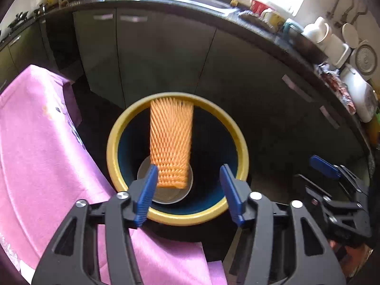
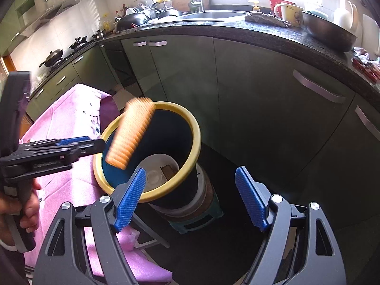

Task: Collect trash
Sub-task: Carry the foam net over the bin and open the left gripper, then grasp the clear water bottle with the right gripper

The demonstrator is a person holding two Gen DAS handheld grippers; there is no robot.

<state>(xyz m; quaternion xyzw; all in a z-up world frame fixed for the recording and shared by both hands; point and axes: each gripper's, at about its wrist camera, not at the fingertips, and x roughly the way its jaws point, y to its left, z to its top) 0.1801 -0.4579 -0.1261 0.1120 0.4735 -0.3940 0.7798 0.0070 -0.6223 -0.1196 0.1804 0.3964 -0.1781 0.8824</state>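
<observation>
Dropping step: my left gripper [image 1: 188, 190] jaws are spread, and the orange foam net [image 1: 171, 142] is falling into the bin [image 1: 114, 142]. Right gripper [image 2: 190, 199] is wide open, empty. Next I'd guess more trash off the tabletop [image 1: 35, 142].

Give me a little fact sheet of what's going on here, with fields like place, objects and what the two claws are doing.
Place: kitchen, beside a pink-covered table
Bin: yellow-rimmed, dark inside, a white lid at its bottom
Trash: orange foam net, blurred, over the bin's mouth, touching neither claw
Left gripper: open, above the bin
Right gripper: open, empty, beside the bin
</observation>
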